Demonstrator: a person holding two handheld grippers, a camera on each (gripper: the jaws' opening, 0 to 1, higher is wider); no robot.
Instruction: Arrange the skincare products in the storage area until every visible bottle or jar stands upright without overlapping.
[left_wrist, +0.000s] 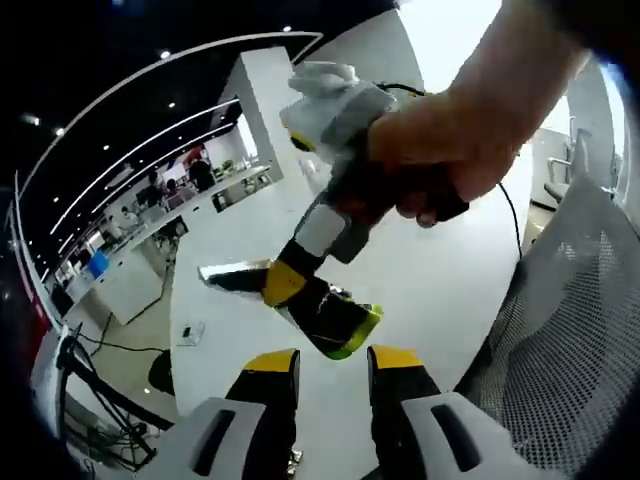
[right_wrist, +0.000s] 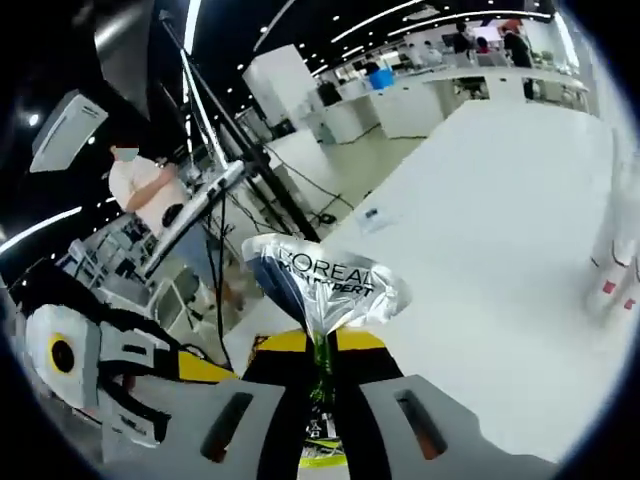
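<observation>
The right gripper (right_wrist: 320, 365) is clenched on a silver L'Oréal sachet (right_wrist: 322, 283), which it holds by its lower edge, so the printed face stands up above the jaws. In the left gripper view the same right gripper (left_wrist: 325, 315) comes in from above, carried by a hand (left_wrist: 470, 140), with the sachet (left_wrist: 235, 277) sticking out to its left over the white table (left_wrist: 430, 280). The left gripper (left_wrist: 333, 375) is released, its two yellow-tipped jaws apart and holding nothing, just near the right one. On the far right of the table in the right gripper view stand two white bottles (right_wrist: 615, 270), upright. I judge that the step in hand is to bring the sachet to the storage area. To do it well, the grip should stay firm on the thin edge, the sachet should come down beside the bottles and not on them, and the free gripper can steady it.
</observation>
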